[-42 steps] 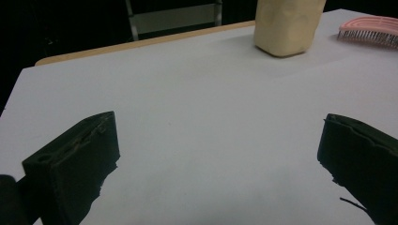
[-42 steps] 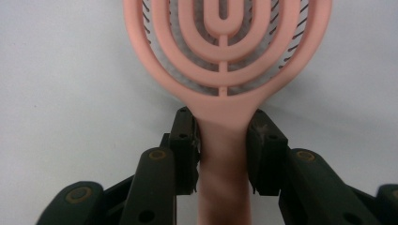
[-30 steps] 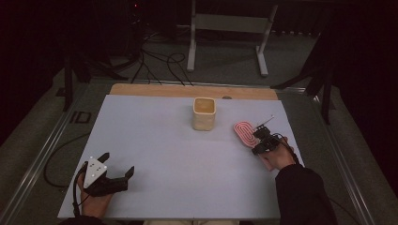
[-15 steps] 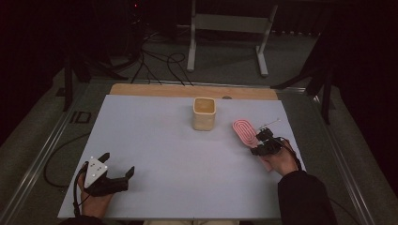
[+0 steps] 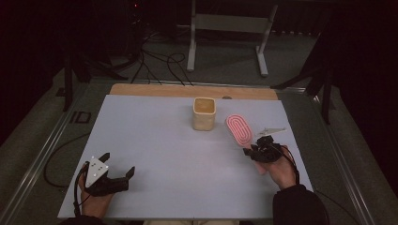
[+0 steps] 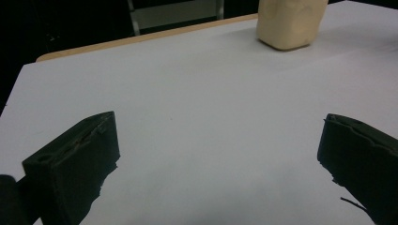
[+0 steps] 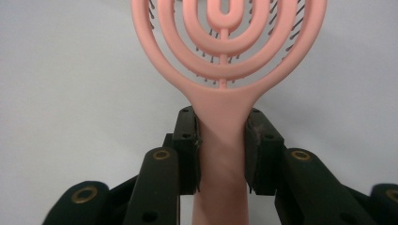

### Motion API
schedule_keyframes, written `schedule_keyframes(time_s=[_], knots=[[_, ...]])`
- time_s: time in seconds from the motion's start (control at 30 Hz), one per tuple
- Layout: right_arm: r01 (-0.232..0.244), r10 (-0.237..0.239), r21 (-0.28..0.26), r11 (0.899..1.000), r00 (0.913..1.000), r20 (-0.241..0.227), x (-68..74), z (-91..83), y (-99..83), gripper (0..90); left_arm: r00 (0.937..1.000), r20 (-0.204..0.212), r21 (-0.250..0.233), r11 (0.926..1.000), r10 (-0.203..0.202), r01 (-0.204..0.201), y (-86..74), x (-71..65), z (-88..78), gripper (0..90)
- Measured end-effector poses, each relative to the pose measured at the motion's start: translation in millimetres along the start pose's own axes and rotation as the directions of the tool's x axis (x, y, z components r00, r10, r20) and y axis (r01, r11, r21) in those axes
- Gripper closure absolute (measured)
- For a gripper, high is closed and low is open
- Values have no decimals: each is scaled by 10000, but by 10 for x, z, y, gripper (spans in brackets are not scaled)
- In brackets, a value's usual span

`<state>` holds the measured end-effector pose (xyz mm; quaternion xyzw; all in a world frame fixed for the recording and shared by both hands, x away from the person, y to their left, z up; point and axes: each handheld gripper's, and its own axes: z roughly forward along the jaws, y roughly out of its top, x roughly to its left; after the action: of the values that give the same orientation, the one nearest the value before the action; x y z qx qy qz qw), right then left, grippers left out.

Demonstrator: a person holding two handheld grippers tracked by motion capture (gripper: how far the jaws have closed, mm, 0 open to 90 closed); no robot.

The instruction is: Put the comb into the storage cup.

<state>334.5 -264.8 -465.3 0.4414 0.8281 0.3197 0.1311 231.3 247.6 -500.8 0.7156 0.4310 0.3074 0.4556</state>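
Hairbrush (image 7: pixel 224 61) handle is clamped in the right claw (image 7: pixel 220 140); left claw (image 6: pixel 216 159) gapes empty.

Dark room, cables (image 5: pixel 155 61) on floor (image 5: pixel 225 58)

Left gripper (image 5: pixel 118 174) fingers wide apart, right gripper (image 5: pixel 249 151) fingers clamped.

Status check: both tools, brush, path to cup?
Right tool shut on pink plastic hairbrush handle. Left tool open, empty. Nothing between brush and beige cup.
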Motion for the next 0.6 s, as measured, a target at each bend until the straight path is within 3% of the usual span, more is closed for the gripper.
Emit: schedule_keyframes(time_s=[0.13, 0.43, 0.6], knots=[[57, -62, -462, 9989, 9999, -110, 69, -34, -18, 695, 10000, 1, -24, 10000, 17, -17, 6, 4, -4, 2], [354, -367, -887, 9954, 9992, -131, 154, -29, 5, 695, 9997, -95, -20, 9998, 213, -214, 37, -18, -16, 2], [311, -338, -1219, 9921, 9992, -198, 184, -40, 13, 695, 10000, -50, -9, 10000, 11, -12, 88, -8, -20, 2]])
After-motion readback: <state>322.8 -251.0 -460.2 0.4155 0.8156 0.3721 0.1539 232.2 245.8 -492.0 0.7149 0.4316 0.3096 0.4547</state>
